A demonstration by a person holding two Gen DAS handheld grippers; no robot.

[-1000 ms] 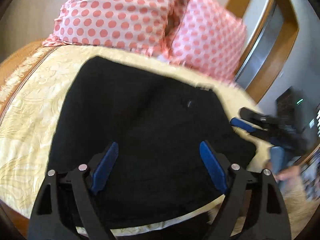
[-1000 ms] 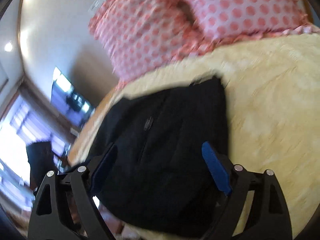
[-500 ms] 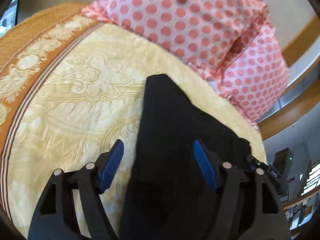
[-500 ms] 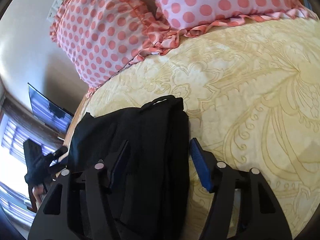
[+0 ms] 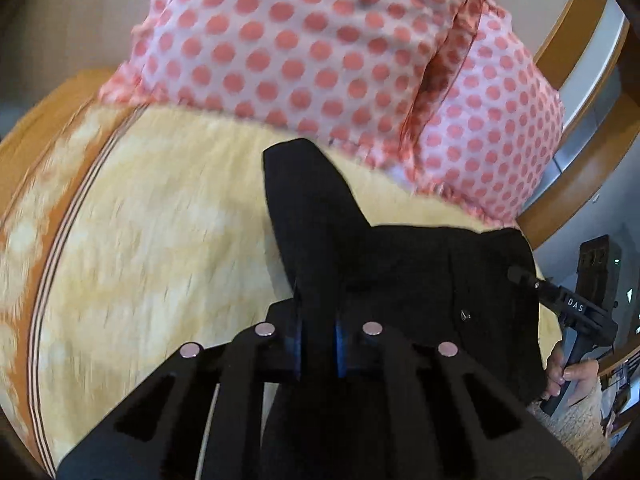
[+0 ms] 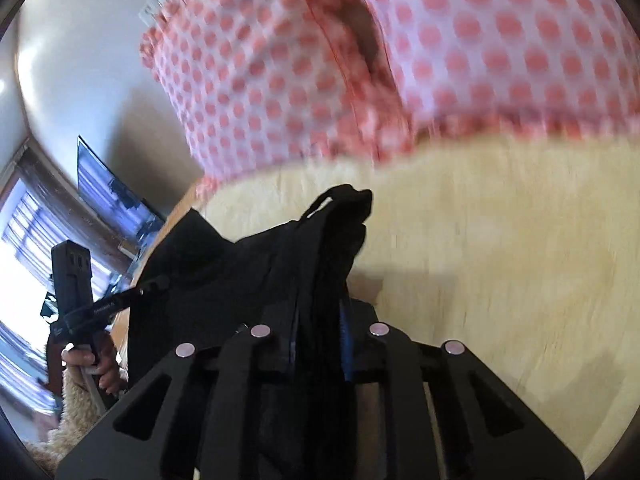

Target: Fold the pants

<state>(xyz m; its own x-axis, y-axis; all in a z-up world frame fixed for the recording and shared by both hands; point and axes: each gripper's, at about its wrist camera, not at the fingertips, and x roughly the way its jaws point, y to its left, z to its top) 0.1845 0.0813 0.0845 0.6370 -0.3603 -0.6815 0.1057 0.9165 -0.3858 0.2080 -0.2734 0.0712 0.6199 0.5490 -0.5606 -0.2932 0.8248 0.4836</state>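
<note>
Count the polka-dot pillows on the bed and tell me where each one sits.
2. One pillow lies at the head of the bed, straight beyond the black pants. The other pillow sits beside it to the right, touching it. More may lie out of frame.

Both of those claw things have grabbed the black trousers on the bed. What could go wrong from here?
The left gripper and right gripper each pinch only a bunched edge of the black fabric pants, so cloth could slip out while lifted. The slack middle sags between them, so the fold may land crooked on the yellow patterned bedspread. A raised corner sits close to the pink polka-dot pillows and might drag against them.
</note>
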